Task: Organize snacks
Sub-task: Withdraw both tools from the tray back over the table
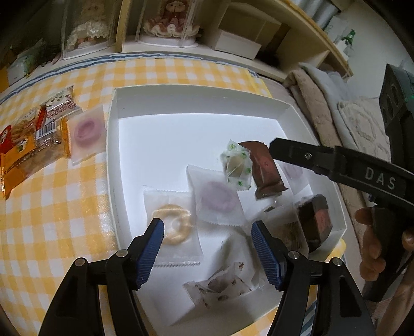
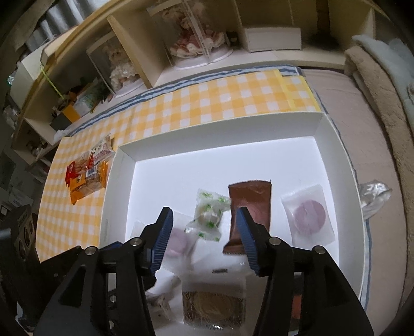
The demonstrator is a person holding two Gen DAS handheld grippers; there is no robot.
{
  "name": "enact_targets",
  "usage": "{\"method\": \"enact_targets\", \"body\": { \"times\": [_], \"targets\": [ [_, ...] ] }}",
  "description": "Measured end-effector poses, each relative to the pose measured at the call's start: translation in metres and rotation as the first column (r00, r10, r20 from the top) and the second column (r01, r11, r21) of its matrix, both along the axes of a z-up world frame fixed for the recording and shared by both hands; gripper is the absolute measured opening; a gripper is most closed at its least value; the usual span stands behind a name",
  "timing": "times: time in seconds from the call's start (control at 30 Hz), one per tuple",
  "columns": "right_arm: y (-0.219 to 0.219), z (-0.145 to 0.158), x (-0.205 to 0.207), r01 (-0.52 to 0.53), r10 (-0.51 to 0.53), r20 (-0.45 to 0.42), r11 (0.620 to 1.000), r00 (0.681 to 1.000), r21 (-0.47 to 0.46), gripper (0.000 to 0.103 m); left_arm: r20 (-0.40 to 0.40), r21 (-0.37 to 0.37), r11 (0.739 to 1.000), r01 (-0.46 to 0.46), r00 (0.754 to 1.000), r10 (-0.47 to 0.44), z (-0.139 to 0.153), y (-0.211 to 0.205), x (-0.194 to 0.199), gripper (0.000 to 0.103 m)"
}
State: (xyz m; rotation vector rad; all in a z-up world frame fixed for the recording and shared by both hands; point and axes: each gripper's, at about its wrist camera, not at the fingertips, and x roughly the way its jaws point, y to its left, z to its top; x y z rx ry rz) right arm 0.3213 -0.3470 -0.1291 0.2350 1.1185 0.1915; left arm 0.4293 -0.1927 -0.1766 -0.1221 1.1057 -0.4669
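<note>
A white box (image 1: 115,144) on the yellow checked cloth holds several wrapped snacks: a yellow ring biscuit (image 1: 173,227), purple ring pastries (image 1: 214,197), a green-leaf candy (image 1: 236,168), a brown bar (image 1: 264,168). My left gripper (image 1: 207,248) is open and empty above the box's near side. My right gripper (image 2: 204,232) is open and empty over the green-leaf candy (image 2: 207,214) and brown bar (image 2: 252,206); a purple pastry (image 2: 309,213) lies to its right. The right gripper also shows in the left wrist view (image 1: 310,157).
A pile of snack packets (image 1: 33,137) and one purple pastry (image 1: 86,133) lie on the cloth left of the box; the pile also shows in the right wrist view (image 2: 88,173). Shelves with dolls in clear cases (image 1: 170,23) stand behind. Folded towels (image 1: 323,103) lie right.
</note>
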Motion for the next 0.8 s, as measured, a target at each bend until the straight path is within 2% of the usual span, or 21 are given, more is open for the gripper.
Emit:
{"method": "enact_targets", "body": {
  "times": [0.17,0.27,0.33,0.6,0.73,0.8],
  "targets": [
    [-0.001,0.004,-0.01,-0.002,0.001,-0.01,1.0,1.0,-0.023,0.061,0.01,0.025,1.0,-0.003,1.0,0.003,0.006,0.007,-0.011,0.069],
    [-0.001,0.008,-0.015,0.003,-0.004,-0.011,0.999,1.0,-0.044,0.063,-0.001,0.096,0.995,0.007,1.0,-0.007,0.0,0.002,-0.008,0.063],
    [-0.001,0.011,-0.018,0.01,-0.011,-0.01,0.999,1.0,-0.048,0.063,-0.009,0.139,0.99,0.01,1.0,-0.009,-0.005,-0.004,-0.002,0.055],
    [-0.007,0.018,-0.024,0.03,-0.03,0.006,0.999,1.0,-0.031,0.063,0.046,0.285,0.957,0.055,0.996,-0.071,-0.013,-0.037,0.009,0.049],
    [-0.009,0.018,-0.022,0.034,-0.034,0.012,0.999,0.999,-0.018,0.063,0.047,0.292,0.954,0.06,0.996,-0.077,-0.017,-0.044,0.016,0.049],
    [-0.009,0.017,-0.021,0.032,-0.031,0.011,0.999,0.999,-0.015,0.063,0.042,0.268,0.962,0.054,0.997,-0.068,-0.017,-0.041,0.02,0.048]
  ]
}}
